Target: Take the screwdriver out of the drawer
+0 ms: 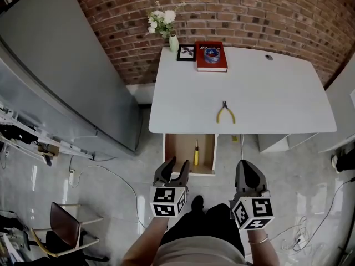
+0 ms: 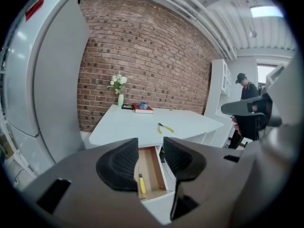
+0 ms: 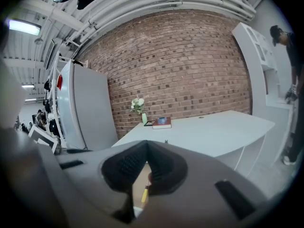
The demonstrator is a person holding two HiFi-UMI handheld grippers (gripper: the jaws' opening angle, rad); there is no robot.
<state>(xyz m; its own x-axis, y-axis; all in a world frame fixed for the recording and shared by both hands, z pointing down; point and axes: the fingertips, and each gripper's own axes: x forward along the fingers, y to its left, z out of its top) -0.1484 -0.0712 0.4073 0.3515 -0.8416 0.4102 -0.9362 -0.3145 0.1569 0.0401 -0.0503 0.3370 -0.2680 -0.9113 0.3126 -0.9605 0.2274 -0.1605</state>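
The wooden drawer [image 1: 178, 148] stands pulled out under the white table's front edge. A screwdriver [image 1: 196, 153] with a yellow handle lies lengthwise in it. My left gripper [image 1: 176, 166] hovers open just in front of the drawer, a little left of the screwdriver. In the left gripper view the screwdriver [image 2: 141, 183] and the drawer [image 2: 151, 167] show through the gap of the left gripper [image 2: 149, 160]. My right gripper [image 1: 247, 168] is shut on nothing, off to the right of the drawer. The right gripper [image 3: 146, 167] view shows a sliver of the screwdriver [image 3: 144, 194] below its closed pads.
On the white table [image 1: 277, 93] lie yellow-handled pliers [image 1: 225, 114]. A red book [image 1: 211, 57], a small picture frame [image 1: 186, 52] and a vase of flowers [image 1: 165, 24] stand at the back. A tall grey cabinet [image 1: 66, 71] stands at the left. Cables run over the floor.
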